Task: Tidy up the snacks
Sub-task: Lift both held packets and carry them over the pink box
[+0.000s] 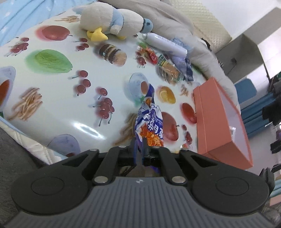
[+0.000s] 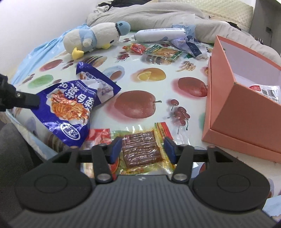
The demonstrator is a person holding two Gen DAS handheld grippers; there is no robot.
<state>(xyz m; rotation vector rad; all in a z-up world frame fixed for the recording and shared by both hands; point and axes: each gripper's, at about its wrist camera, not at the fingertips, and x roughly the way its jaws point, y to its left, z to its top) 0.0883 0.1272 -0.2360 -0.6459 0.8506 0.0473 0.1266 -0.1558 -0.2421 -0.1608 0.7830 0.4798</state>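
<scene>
A blue noodle-snack bag point(image 1: 149, 122) stands up between the narrow fingers of my left gripper point(image 1: 139, 149), which is shut on the bag's edge. From the right wrist view the same bag point(image 2: 70, 108) hangs at the left, pinched by the left gripper point(image 2: 36, 102). My right gripper point(image 2: 142, 150) is open, its blue pads point(image 2: 115, 150) on either side of a clear packet with a brown strip point(image 2: 140, 149) lying flat on the fruit-print cloth point(image 2: 158, 87). Neither pad touches the packet. An open orange box point(image 2: 228, 114) stands to the right, with a white packet point(image 2: 267, 91) inside.
A plush penguin point(image 2: 94, 38), a white tube point(image 2: 158, 35), a green packet point(image 2: 163, 52), a red packet point(image 2: 137, 48) and crumpled wrappers point(image 2: 189, 43) lie at the far side. Another red packet point(image 2: 98, 135) lies beside my right gripper. Grey bedding point(image 2: 158, 15) borders the back.
</scene>
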